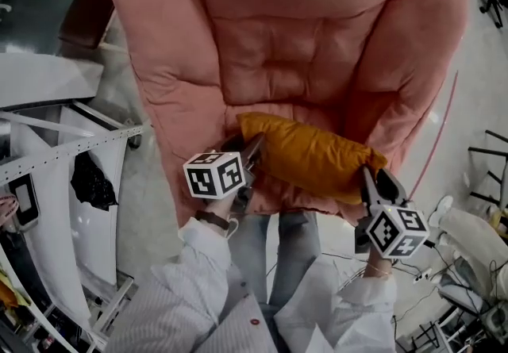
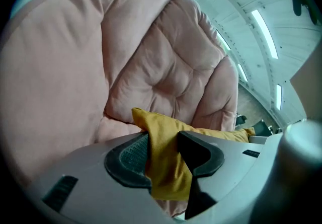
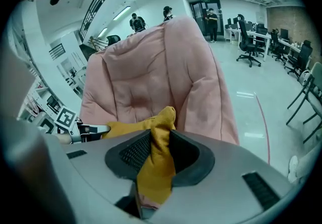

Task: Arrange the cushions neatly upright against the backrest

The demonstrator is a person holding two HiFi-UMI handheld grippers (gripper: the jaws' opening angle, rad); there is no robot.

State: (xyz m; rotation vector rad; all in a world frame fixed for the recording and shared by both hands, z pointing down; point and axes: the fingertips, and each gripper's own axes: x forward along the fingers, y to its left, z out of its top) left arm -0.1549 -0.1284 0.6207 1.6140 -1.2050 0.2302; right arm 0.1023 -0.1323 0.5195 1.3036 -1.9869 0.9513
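Observation:
A mustard-yellow cushion (image 1: 309, 155) lies across the seat of a big pink padded armchair (image 1: 278, 50), in front of its backrest. My left gripper (image 1: 252, 151) is shut on the cushion's left corner; in the left gripper view the yellow fabric (image 2: 163, 160) is pinched between the jaws of that gripper (image 2: 162, 155). My right gripper (image 1: 373, 173) is shut on the right corner; in the right gripper view the yellow cloth (image 3: 153, 160) bunches between the two pads of the gripper (image 3: 153, 155). The pink backrest (image 2: 166, 62) (image 3: 146, 77) rises behind the cushion in both gripper views.
White shelving and frames (image 1: 55, 145) stand left of the chair. Cables and metal stands (image 1: 468, 264) crowd the floor at the right. Office chairs (image 3: 251, 42) and several people (image 3: 168, 12) are far off in the room.

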